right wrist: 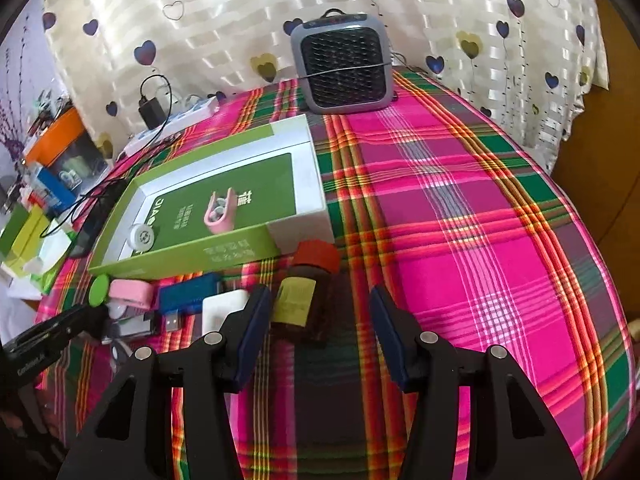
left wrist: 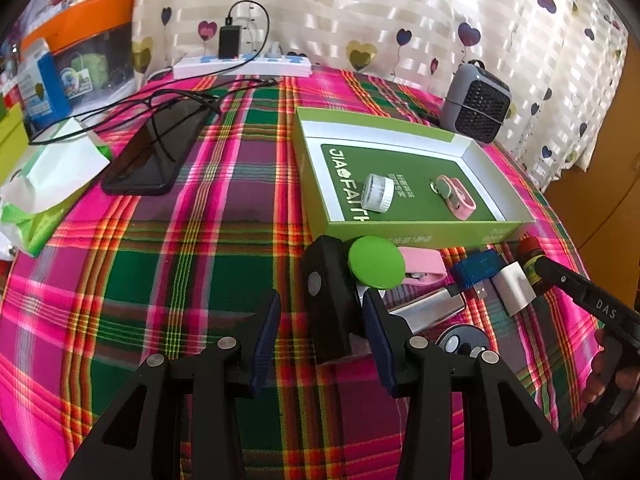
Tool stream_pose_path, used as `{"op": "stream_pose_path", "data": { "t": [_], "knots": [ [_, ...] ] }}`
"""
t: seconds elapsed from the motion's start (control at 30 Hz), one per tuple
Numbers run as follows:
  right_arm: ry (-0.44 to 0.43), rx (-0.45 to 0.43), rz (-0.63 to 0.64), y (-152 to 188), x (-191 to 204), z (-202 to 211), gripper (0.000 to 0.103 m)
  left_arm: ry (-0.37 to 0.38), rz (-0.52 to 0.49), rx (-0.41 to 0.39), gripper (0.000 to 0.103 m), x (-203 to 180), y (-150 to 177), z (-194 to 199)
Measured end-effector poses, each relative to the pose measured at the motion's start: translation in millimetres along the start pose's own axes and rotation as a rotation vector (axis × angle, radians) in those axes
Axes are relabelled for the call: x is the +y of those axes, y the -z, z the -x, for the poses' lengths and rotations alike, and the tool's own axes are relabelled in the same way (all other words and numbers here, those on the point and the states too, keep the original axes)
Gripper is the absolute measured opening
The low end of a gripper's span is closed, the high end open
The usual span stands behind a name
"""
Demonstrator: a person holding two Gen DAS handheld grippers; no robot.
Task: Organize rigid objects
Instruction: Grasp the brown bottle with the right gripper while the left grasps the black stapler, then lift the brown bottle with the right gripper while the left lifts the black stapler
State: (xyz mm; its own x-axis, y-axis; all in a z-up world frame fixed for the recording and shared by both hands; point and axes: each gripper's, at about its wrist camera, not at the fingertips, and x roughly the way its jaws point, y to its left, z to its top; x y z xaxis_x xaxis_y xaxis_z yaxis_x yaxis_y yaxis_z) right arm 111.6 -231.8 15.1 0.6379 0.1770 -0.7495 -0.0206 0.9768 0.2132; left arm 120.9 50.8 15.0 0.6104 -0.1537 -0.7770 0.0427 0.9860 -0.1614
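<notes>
While both grippers stand wide and empty, loose items lie along the front wall of the green tray [left wrist: 420, 236].
Left gripper [left wrist: 320, 332] straddles a black block [left wrist: 326, 300] without pressing it; right gripper [right wrist: 316, 324] brackets a brown bottle [right wrist: 308, 292], red-capped, lying on the plaid desk [right wrist: 460, 220] toward its right edge. A white jar [left wrist: 376, 194] and pink clip [left wrist: 456, 196] lie inside the tray.

Green box [left wrist: 420, 236] on pink-green plaid cloth [left wrist: 200, 240]; red-capped brown bottle [right wrist: 304, 300].
</notes>
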Motion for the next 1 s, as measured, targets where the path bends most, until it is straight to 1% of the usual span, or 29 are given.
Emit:
{"op": "stream_pose_path", "data": {
  "t": [0.17, 0.3, 0.37, 0.53, 0.6, 0.67, 0.8, 0.83, 0.9, 1.0],
  "knots": [
    [0.017, -0.001, 0.015, -2.5, 2.0, -2.4, 0.052, -0.040, -0.015, 0.024, 0.042, -0.5, -1.1, -8.0],
    [0.020, -0.007, 0.024, -3.4, 3.1, -2.7, 0.052, -0.038, -0.013, 0.020, 0.042, 1.7, -2.5, -8.6],
    [0.017, -0.003, 0.026, -3.3, 3.3, -3.9, 0.049, -0.039, -0.012, 0.019, 0.042, 2.3, -2.8, -9.2],
    [0.015, 0.006, 0.027, -2.8, 3.5, -6.9, 0.044, -0.033, 0.005, 0.020, 0.042, 5.2, -4.8, -10.5],
    [0.014, 0.006, 0.024, -2.9, 2.8, -7.1, 0.042, -0.032, 0.009, 0.019, 0.042, 6.0, -5.1, -10.8],
    [0.015, 0.007, 0.023, -3.3, 1.9, -7.7, 0.037, -0.033, 0.010, 0.017, 0.042, 5.9, -5.1, -10.8],
    [0.011, 0.011, 0.019, -3.3, 0.4, -8.8, 0.036, -0.029, 0.015, 0.016, 0.042, 6.6, -4.9, -10.4],
    [0.009, 0.012, 0.019, -3.1, 0.2, -8.9, 0.033, -0.029, 0.014, 0.016, 0.041, 6.2, -4.6, -10.1],
    [0.007, 0.011, 0.018, -2.9, -0.1, -8.9, 0.033, -0.027, 0.017, 0.016, 0.040, 6.2, -4.5, -9.8],
    [0.004, 0.010, 0.019, -2.2, -0.1, -8.5, 0.033, -0.033, 0.020, 0.014, 0.036, 6.6, -4.1, -9.3]
  ]
}}
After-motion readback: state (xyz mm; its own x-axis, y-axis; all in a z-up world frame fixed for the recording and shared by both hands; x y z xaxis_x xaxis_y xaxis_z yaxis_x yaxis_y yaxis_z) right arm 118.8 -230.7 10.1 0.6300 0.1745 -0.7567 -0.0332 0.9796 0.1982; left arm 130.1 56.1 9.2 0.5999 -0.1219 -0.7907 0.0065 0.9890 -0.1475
